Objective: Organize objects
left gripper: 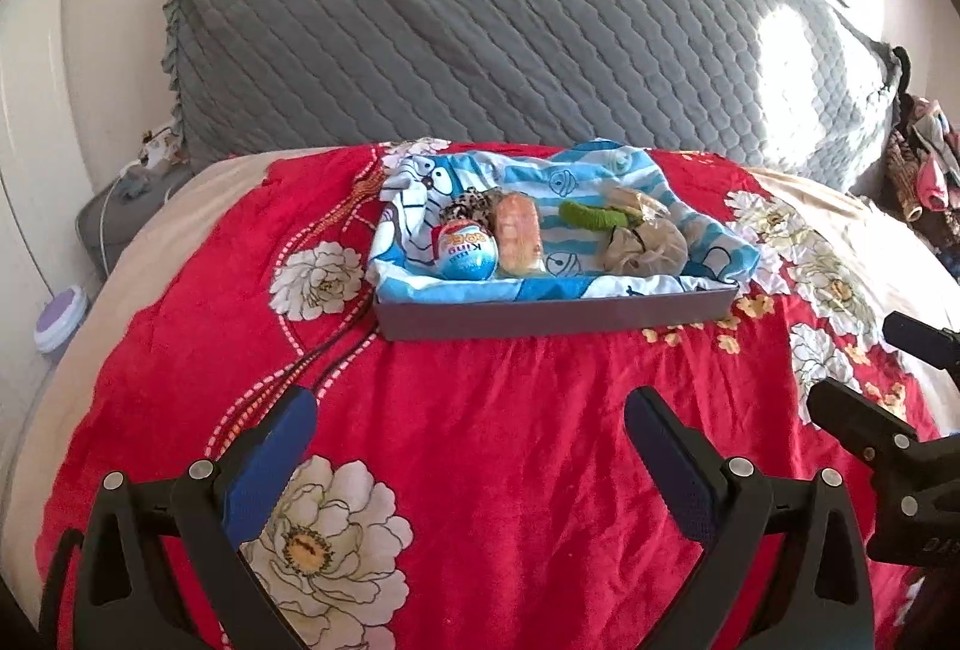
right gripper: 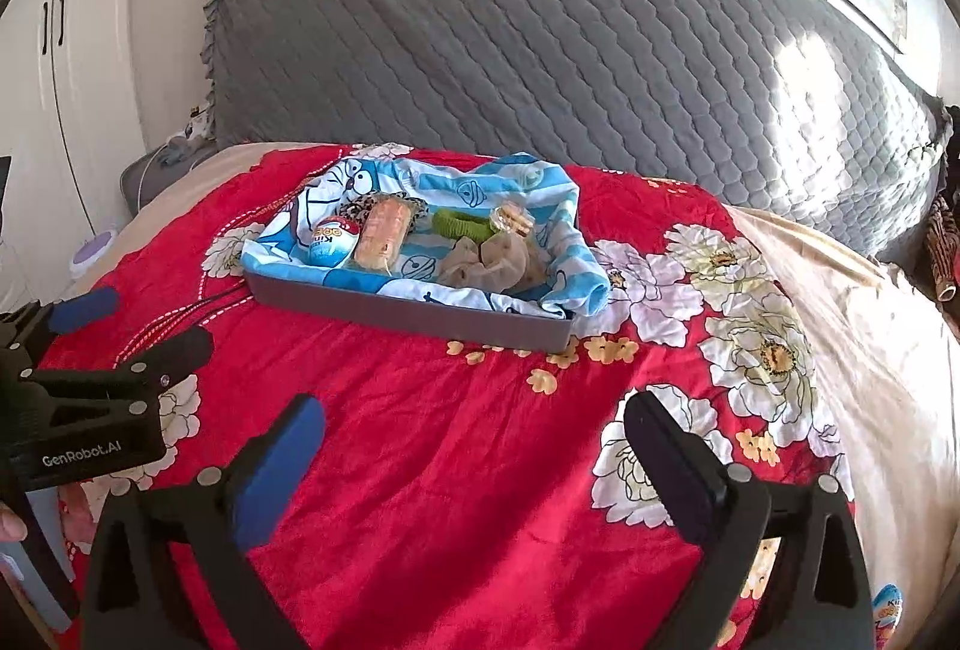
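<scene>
Both wrist views toward shared tray (left gripper: 558, 317)

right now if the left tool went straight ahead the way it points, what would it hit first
Probably the near wall of the grey tray, after open red floral bedspread. The left tool is open and empty and points roughly at the tray's middle. Depth is unclear; angled lower, it would touch the bedspread first.

Home bedroom, bed (left gripper: 480, 470), quilted headboard (left gripper: 480, 20), wardrobe (right gripper: 60, 80)
</scene>
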`<state>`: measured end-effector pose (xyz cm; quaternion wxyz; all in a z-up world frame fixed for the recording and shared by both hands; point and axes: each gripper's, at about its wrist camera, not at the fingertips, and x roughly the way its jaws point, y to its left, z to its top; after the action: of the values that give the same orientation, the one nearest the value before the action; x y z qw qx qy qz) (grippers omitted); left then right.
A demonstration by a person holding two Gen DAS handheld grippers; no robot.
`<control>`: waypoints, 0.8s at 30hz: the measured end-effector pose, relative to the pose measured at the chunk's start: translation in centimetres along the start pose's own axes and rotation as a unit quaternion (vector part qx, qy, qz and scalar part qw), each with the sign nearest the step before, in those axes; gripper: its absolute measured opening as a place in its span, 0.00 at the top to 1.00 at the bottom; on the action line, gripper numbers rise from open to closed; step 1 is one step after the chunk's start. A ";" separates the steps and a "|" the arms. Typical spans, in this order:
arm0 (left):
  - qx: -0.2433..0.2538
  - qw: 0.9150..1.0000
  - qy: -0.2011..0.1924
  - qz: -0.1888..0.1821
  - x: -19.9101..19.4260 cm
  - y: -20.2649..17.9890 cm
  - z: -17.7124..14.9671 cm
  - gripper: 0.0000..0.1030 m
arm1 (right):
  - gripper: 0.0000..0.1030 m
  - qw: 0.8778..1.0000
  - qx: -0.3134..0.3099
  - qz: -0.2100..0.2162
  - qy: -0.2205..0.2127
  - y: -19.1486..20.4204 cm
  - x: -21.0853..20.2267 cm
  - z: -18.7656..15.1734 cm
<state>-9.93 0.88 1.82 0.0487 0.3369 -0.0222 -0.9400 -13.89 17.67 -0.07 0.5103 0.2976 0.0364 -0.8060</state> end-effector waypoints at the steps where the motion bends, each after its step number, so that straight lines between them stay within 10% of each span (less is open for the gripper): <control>1: 0.000 1.000 0.000 0.000 0.1 0.0 -0.1 0.01 | 0.02 1.000 0.001 0.000 -0.002 0.0 0.0 0.0; 24: 0.006 1.000 0.004 0.006 0.4 0.1 -1.1 0.01 | 0.01 1.000 0.006 -0.008 -0.004 -0.2 1.0 -2.3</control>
<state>-9.54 0.74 0.76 0.0527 0.3406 -0.0297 -0.9383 -13.34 17.84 -2.54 0.5026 0.2972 0.0319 -0.8112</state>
